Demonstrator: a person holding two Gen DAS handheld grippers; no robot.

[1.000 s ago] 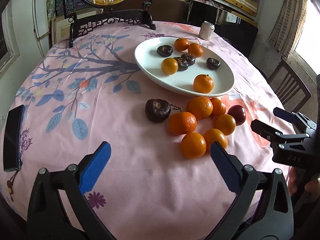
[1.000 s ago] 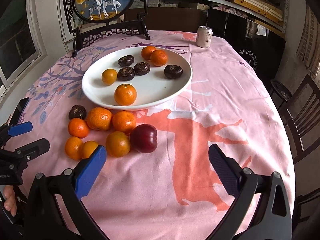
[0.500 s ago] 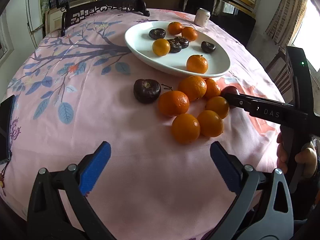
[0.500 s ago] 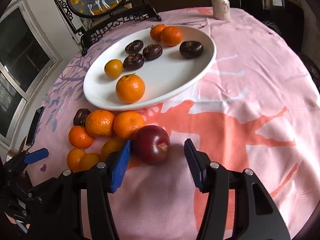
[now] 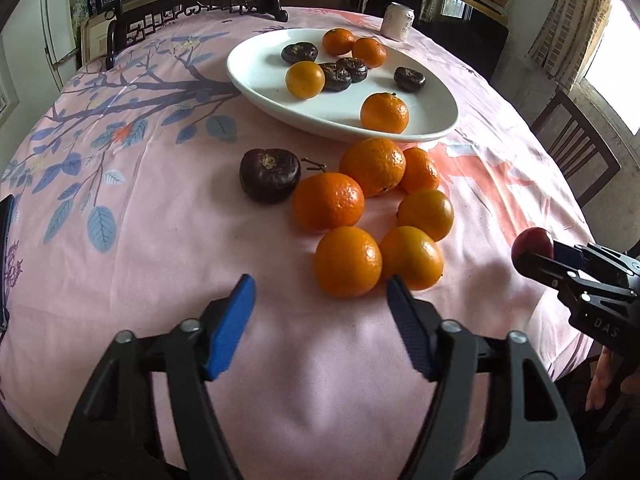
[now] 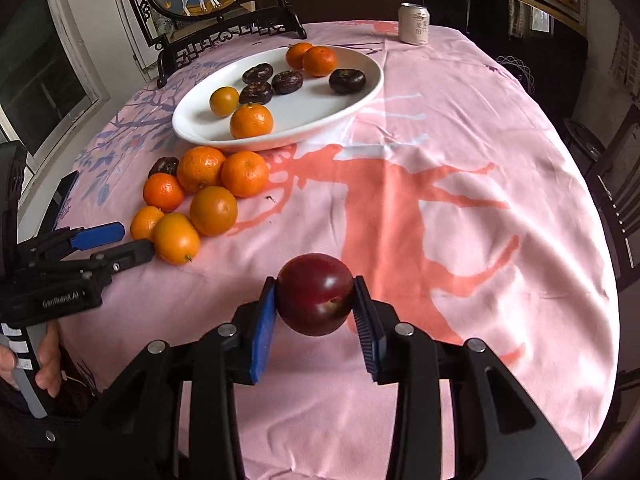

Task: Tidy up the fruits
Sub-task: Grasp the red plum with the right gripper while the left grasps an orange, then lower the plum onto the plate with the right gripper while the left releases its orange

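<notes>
Pinching the round dark-red plum (image 6: 313, 294) between the blue pads of my right gripper (image 6: 314, 312), whose jaws have just been closing on it, I hold it clear of the pink printed tablecloth (image 6: 440, 208), well apart from the oval white plate (image 6: 360, 92). My left gripper (image 5: 320, 312), its jaws just narrowed yet part spread with nothing between them, hovers just before the nearest glossy orange tangerine (image 5: 347, 262) in the loose cluster of 6. I judge this the carrying step: next, the plum needs a steady swing over the plate's rim and a gentle release on a bare patch.
</notes>
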